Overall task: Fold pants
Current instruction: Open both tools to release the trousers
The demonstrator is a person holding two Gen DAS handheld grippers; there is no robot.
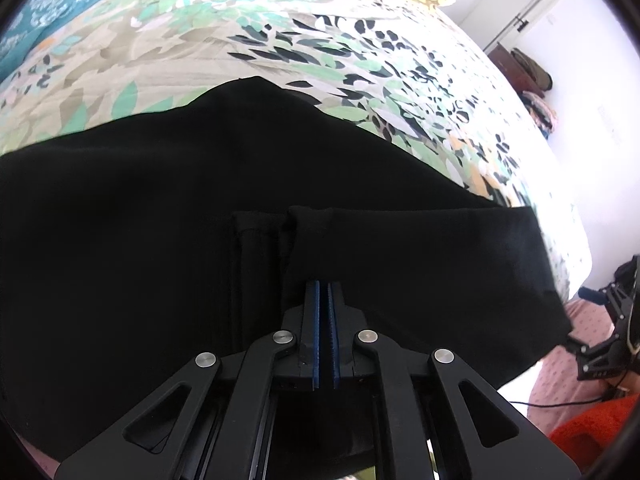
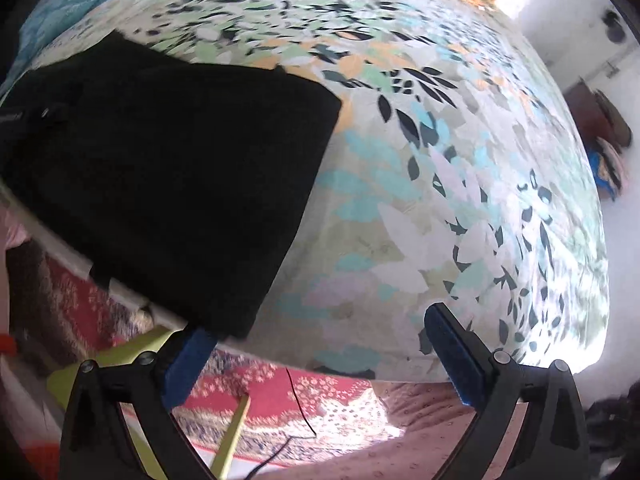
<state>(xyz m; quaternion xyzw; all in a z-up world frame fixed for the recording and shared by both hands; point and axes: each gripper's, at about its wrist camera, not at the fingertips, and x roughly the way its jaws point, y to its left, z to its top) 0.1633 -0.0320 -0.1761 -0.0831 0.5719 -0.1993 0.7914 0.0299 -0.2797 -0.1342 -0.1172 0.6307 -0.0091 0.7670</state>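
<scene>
Pants (image 2: 168,184) lie near the bed's (image 2: 440,200) front edge. Left gripper (image 1: 324,292) pinches their fabric; right gripper (image 2: 320,344) hangs spread, empty. Carry the pinched edge across evenly.

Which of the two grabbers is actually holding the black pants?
The left gripper: its blue pads are pinched together on the black pants. The right gripper is spread wide, holding nothing.

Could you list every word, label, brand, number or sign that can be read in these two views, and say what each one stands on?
There is no readable text in either view.
The black pants show no label or tag.
The leaf-print bedsheet carries only a pattern.
The left gripper, shut on the pants, and the open right gripper bear no markings.
A small white plate on the far wall is too small to read.
</scene>
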